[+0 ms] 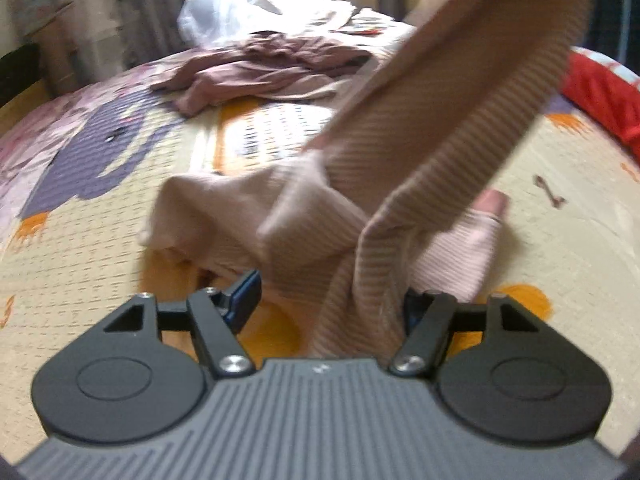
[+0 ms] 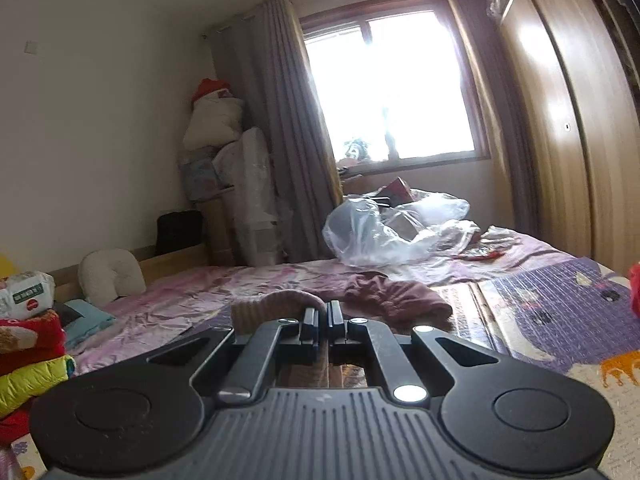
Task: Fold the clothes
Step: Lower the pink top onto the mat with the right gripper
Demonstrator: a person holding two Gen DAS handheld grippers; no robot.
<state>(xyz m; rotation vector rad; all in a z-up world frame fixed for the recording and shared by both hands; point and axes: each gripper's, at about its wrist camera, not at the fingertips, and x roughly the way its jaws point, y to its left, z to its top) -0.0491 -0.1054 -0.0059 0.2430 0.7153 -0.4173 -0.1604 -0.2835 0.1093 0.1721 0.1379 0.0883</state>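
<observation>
**Ribbed garment held up over the mat**

The right gripper (image 2: 322,318) is clamped shut on an edge of the pink ribbed garment (image 1: 420,152), which hangs in a taut band down to the patterned mat (image 1: 100,260). The left gripper (image 1: 328,300) stands partly open, its jaws astride the garment's lower fold; whether the pads press it cannot be told. A mauve garment (image 1: 264,68) lies crumpled towards the mat's far edge.

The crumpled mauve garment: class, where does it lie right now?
In the left wrist view, the mauve garment lies heaped on the patterned bed cover, upper centre, just before the clear plastic bag and beyond the ribbed pink top.
</observation>
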